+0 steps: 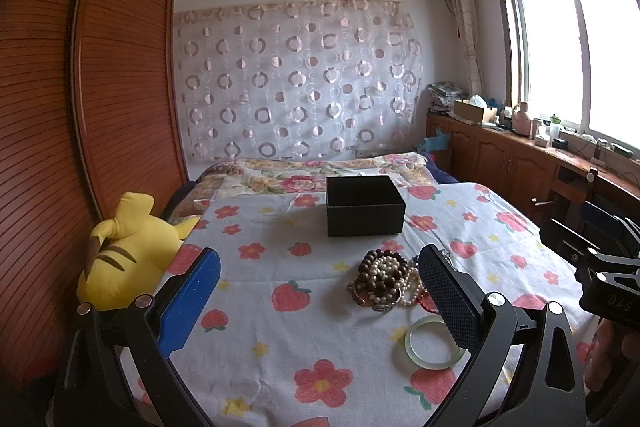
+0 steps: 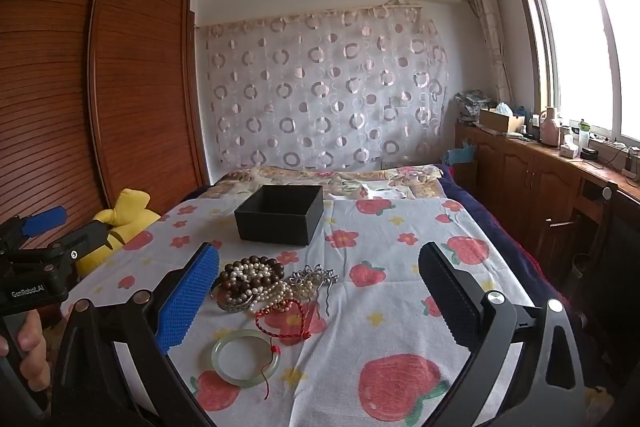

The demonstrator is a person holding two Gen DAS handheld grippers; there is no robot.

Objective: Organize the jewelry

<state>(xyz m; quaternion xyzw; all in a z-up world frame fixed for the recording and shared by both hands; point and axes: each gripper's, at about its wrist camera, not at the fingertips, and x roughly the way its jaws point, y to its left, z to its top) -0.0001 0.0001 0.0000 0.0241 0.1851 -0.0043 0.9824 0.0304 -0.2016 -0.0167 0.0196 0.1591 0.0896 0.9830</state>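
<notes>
One black open cardboard box [image 2: 280, 217], one pale green jade bangle [image 2: 245, 357], one heap of beaded strings [image 2: 252, 281].
Your left gripper [image 1: 320, 303] and right gripper [image 2: 320, 299] both stand released, holding nothing; you can read "GenRobot.AI" and "DAS".

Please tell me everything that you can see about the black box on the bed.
The black box is rectangular, with matte dark walls that look like stiff card. It is open at the top, with no lid on it, and the part of its inside that shows looks empty. It stands upright on the strawberry-print sheet, beyond the jewelry pile and apart from it. Neither gripper touches it. Its far side is hidden.
</notes>
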